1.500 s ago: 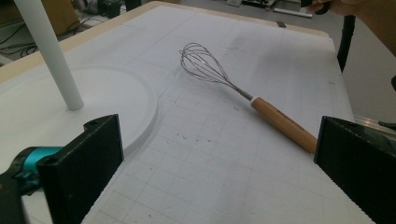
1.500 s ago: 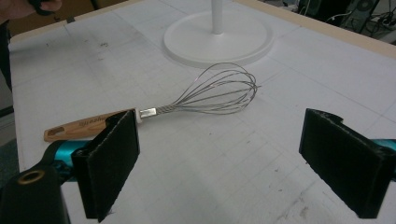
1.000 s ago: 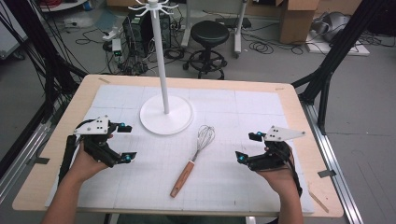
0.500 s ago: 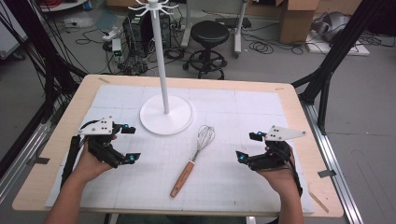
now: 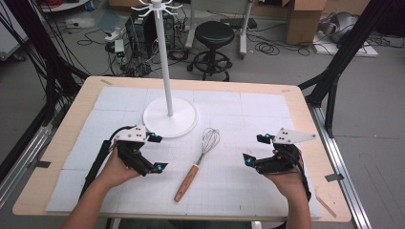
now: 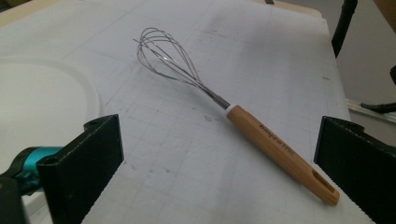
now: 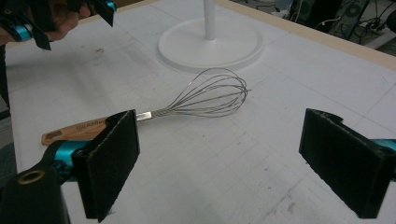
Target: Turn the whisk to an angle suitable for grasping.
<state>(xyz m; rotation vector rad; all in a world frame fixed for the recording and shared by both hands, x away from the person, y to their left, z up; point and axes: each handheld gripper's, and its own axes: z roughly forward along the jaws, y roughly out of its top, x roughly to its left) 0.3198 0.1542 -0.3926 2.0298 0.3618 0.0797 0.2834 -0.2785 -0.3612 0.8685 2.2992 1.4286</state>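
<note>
I hold both tongs, left tongs point(image 5: 153, 152) and right tongs point(image 5: 254, 149), jaws apart and empty, either side of the whisk point(image 5: 196, 161), which lies flat mid-table point(image 5: 57, 157), wires toward the white stand's base point(image 5: 184, 119).
</note>
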